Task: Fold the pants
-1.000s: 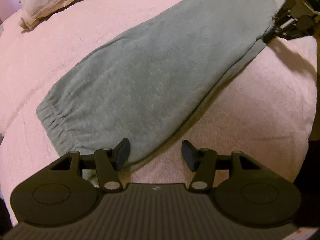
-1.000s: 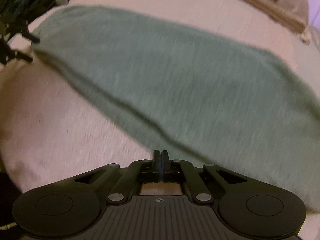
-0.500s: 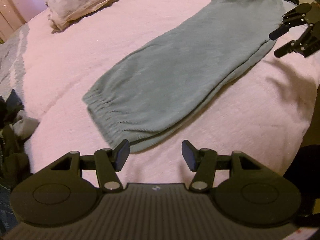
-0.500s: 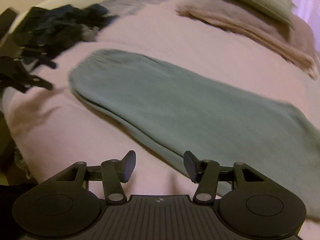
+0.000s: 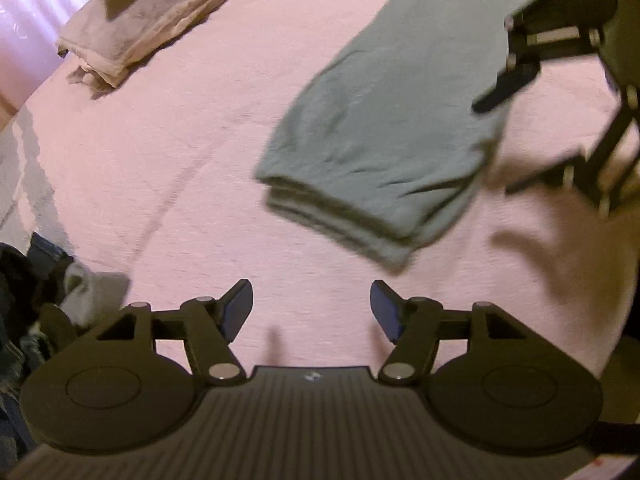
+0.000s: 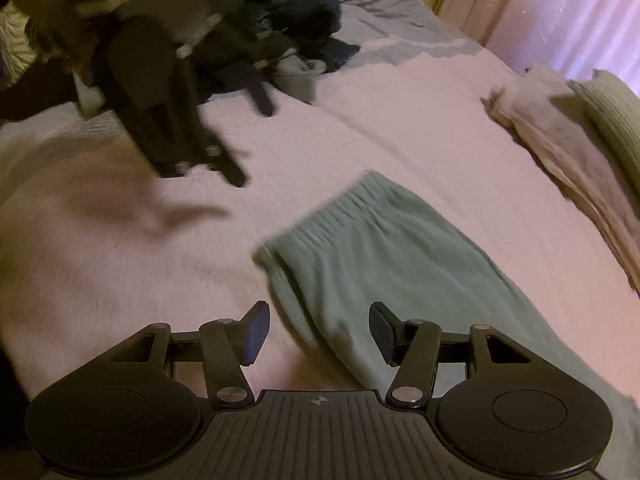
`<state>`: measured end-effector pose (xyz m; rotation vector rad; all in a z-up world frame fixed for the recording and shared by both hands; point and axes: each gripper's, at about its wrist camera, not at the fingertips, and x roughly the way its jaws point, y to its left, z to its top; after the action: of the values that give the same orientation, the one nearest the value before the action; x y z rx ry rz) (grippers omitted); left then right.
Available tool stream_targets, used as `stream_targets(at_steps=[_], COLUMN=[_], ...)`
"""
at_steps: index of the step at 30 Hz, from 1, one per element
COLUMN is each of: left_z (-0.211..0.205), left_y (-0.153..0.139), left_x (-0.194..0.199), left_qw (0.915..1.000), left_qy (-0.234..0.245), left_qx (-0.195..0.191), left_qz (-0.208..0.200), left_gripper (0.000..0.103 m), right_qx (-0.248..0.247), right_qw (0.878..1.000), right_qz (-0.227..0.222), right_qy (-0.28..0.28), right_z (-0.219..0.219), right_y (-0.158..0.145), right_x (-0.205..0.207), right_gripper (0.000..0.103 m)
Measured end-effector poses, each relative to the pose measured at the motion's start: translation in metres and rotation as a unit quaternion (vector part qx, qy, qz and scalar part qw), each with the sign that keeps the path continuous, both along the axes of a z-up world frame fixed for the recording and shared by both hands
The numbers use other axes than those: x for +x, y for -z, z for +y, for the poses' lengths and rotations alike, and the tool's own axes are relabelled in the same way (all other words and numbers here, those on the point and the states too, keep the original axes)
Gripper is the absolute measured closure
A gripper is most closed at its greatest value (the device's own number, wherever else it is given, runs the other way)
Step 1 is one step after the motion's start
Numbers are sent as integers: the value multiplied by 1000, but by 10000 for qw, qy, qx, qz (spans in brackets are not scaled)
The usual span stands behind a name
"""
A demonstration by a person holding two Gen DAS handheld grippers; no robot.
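Grey-green pants (image 5: 392, 120) lie flat on the pink blanket (image 5: 180, 160), doubled leg over leg, with the layered cuff end (image 5: 340, 208) nearest my left gripper. My left gripper (image 5: 312, 308) is open, empty and a short way back from that end. My right gripper (image 6: 318, 332) is also open and holds nothing; it hovers over the pants' near long edge (image 6: 312, 312), and the ribbed cuff (image 6: 360, 200) lies further ahead. Each view shows the other gripper blurred: the right gripper (image 5: 520, 136) beside the pants, the left gripper (image 6: 248, 136) above bare blanket.
A folded beige cloth (image 5: 132, 28) lies at the blanket's far edge, with a green pillow (image 6: 612, 120) on it. A heap of dark clothes (image 6: 288, 20) sits beyond the left gripper. The bed's edge (image 5: 624, 320) drops away at the right.
The right gripper, shut a second ago, has opened. Both grippers have drawn back from the pants, which now look smaller in both views. The left gripper stayed open.
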<state>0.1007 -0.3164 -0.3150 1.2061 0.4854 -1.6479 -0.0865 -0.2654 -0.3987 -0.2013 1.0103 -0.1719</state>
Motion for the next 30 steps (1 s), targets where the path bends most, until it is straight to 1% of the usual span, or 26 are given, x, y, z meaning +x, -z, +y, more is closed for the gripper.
stream_targets(at_steps=[1, 3, 4, 7, 9, 10, 11, 12, 14, 15, 16, 18, 20, 23, 25, 27, 28, 29, 30], left_z=[-3, -8, -11, -18, -24, -27, -29, -31, -33, -35, -35, -35, -36, -42, -48, -51, -53, -56, -59], left_y=[1, 5, 9, 19, 24, 25, 27, 29, 33, 35, 38, 46, 54, 59, 59, 60, 59, 60, 58], left_x=[7, 16, 20, 25, 28, 29, 29, 28, 26, 24, 22, 17, 14, 10, 7, 4, 2, 0, -2], left_qw=[10000, 9992, 9981, 9930, 9896, 9873, 9837, 9793, 9686, 9622, 9535, 9288, 8982, 8638, 8460, 8242, 8149, 8101, 8087], left_qy=[68, 353, 550, 1104, 1386, 1540, 1745, 1964, 2409, 2633, 2906, 3546, 4168, 4738, 5033, 5346, 5472, 5516, 5517], left_qx=[-47, -145, -194, -234, -266, -292, -336, -382, -449, -483, -532, -663, -872, -1175, -1280, -1401, -1408, -1448, -1484], left_qz=[-4, -84, -209, -340, -292, -257, -266, -312, -428, -508, -595, -846, -1086, -1245, -1208, -1239, -1291, -1358, -1401], left_gripper=[40, 38, 38, 36, 31, 26, 22, 21, 15, 15, 14, 12, 11, 11, 11, 14, 24, 43, 52], right_qx=[-141, -383, -492, -716, -680, -585, -517, -403, -245, -203, -148, 6, 161, 450, 619, 741, 778, 791, 786], right_qw=[9999, 9988, 9981, 9961, 9965, 9973, 9976, 9980, 9982, 9981, 9977, 9962, 9943, 9900, 9860, 9819, 9802, 9791, 9785], right_qz=[87, 300, 381, 513, 467, 397, 333, 323, 148, 66, -19, -195, -333, -521, -645, -750, -785, -804, -813], right_qy=[6, 2, 31, 17, 111, 214, 319, 377, 534, 586, 663, 845, 1002, 1235, 1409, 1571, 1641, 1693, 1727], right_z=[5, 10, 11, 13, 9, 5, 1, -3, -10, -13, -17, -26, -34, -47, -54, -60, -62, -64, -66], right_y=[7, 19, 26, 41, 45, 45, 44, 41, 30, 23, 17, 5, -5, -18, -27, -36, -39, -43, -47], right_x=[11, 26, 31, 40, 41, 41, 41, 40, 36, 34, 32, 29, 27, 22, 21, 18, 18, 16, 15], right_gripper=[50, 50, 50, 49, 50, 50, 61, 67, 72, 75, 75, 77, 77, 77, 77, 77, 77, 77, 77])
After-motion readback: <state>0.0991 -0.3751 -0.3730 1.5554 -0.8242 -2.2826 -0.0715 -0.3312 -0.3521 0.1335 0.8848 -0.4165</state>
